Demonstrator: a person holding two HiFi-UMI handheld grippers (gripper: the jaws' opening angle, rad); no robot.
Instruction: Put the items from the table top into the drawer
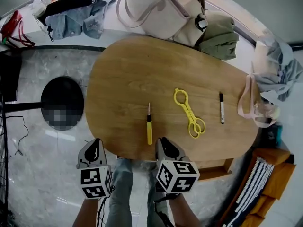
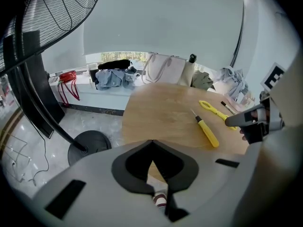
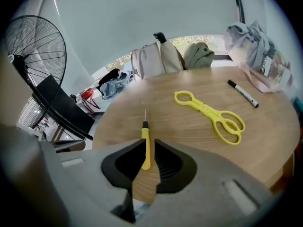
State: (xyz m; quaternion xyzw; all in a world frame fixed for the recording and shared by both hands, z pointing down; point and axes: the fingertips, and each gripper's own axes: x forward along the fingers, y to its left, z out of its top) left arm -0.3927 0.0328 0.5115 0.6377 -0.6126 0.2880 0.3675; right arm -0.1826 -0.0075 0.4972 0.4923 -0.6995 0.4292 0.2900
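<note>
The yellow-handled screwdriver (image 1: 149, 130) lies flat near the front edge of the oval wooden table (image 1: 128, 79), its thin blade pointing away from the person. To its right lie the yellow scissor tongs (image 1: 189, 113), set at a slant, and further right the black marker (image 1: 221, 109); all three are apart from one another. The right gripper (image 1: 163, 140) hovers at the table's front edge, just right of the screwdriver's handle end. Its jaws are parted by a narrow gap and grip nothing; in the right gripper view the handle shows through that gap. The left gripper (image 1: 97, 141) hangs off the table's near left edge, over the floor, its jaws pressed together and empty. A fan's round black base (image 1: 61, 88) stands on the floor to the left, and a beige tote bag (image 1: 156, 8) rests beyond the far edge.
</note>
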